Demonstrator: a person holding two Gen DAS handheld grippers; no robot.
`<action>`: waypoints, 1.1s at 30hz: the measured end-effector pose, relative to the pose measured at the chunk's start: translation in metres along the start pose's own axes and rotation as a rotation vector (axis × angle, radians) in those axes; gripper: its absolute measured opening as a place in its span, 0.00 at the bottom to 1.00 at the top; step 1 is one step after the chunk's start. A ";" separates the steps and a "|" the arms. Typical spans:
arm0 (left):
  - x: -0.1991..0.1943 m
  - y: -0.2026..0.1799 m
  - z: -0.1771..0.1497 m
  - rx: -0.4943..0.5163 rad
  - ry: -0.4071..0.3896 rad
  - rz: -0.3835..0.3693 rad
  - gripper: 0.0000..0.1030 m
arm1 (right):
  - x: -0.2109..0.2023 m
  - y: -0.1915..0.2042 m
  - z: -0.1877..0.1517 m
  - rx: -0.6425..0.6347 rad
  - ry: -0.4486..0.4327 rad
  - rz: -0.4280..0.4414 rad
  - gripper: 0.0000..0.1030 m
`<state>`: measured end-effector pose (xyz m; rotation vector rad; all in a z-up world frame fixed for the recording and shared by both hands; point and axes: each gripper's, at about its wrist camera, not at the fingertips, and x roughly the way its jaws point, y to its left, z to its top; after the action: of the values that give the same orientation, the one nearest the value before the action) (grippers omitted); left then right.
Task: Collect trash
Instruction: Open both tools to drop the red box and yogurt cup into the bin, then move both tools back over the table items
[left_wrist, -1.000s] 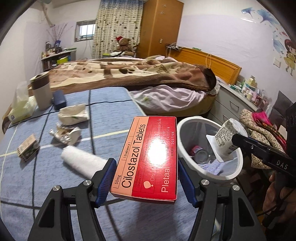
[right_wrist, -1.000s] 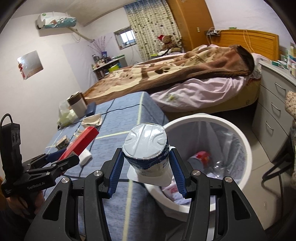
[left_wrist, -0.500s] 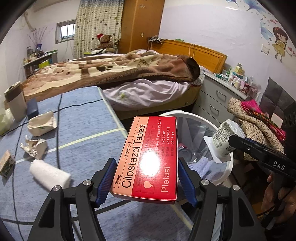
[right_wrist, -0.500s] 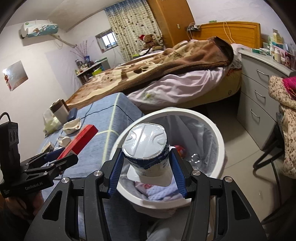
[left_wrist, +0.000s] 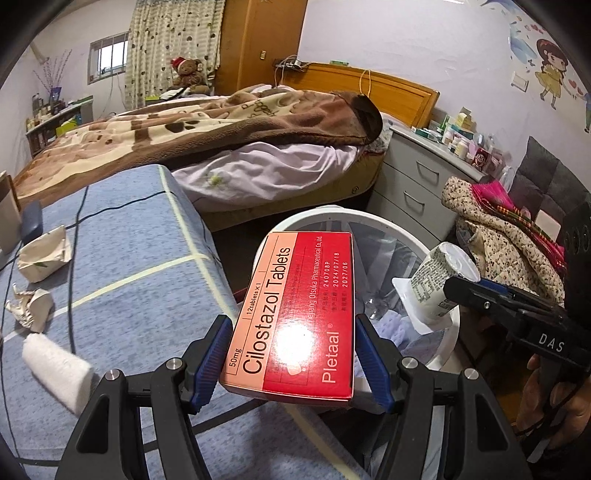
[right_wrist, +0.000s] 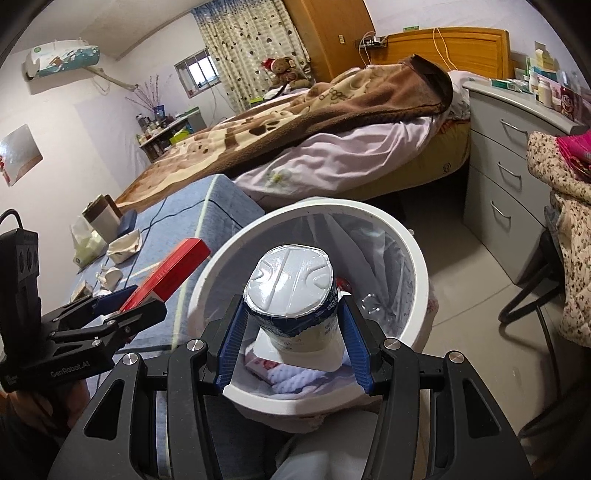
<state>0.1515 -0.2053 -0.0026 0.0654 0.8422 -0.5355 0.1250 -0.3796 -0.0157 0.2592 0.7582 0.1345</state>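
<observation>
My left gripper (left_wrist: 295, 365) is shut on a red Cilostazol tablet box (left_wrist: 295, 314), held at the left rim of the white trash bin (left_wrist: 321, 218). My right gripper (right_wrist: 293, 339) is shut on a white yogurt cup (right_wrist: 291, 295), held bottom toward the camera over the bin's open mouth (right_wrist: 406, 243). The bin is lined with a clear bag and holds a red can and white scraps. In the right wrist view the box (right_wrist: 173, 269) and left gripper (right_wrist: 122, 306) sit left of the bin. In the left wrist view the cup (left_wrist: 439, 280) sits over the bin's right side.
On the blue bedspread (left_wrist: 129, 258) lie crumpled paper (left_wrist: 29, 306), a torn white packet (left_wrist: 44, 251), a white roll (left_wrist: 55, 369) and a black cable. A grey drawer chest (right_wrist: 509, 162) and a chair with clothes (right_wrist: 565, 240) stand right of the bin. A bed lies behind.
Both grippers have moved right, away from the bedspread and toward the bin. The cup now hangs over the bin's mouth; the box has reached its left rim. Both grips are unchanged.
</observation>
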 end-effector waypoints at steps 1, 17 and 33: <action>0.003 -0.001 0.001 0.001 0.004 -0.004 0.64 | 0.001 -0.001 0.000 0.001 0.004 -0.003 0.51; 0.025 -0.001 0.022 -0.033 -0.005 -0.057 0.65 | 0.001 -0.009 0.003 -0.005 0.005 -0.052 0.60; -0.012 0.018 0.009 -0.080 -0.052 -0.021 0.65 | -0.010 0.020 0.002 -0.063 -0.001 -0.008 0.60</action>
<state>0.1592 -0.1871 0.0092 -0.0310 0.8136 -0.5205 0.1189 -0.3632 -0.0019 0.1965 0.7530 0.1499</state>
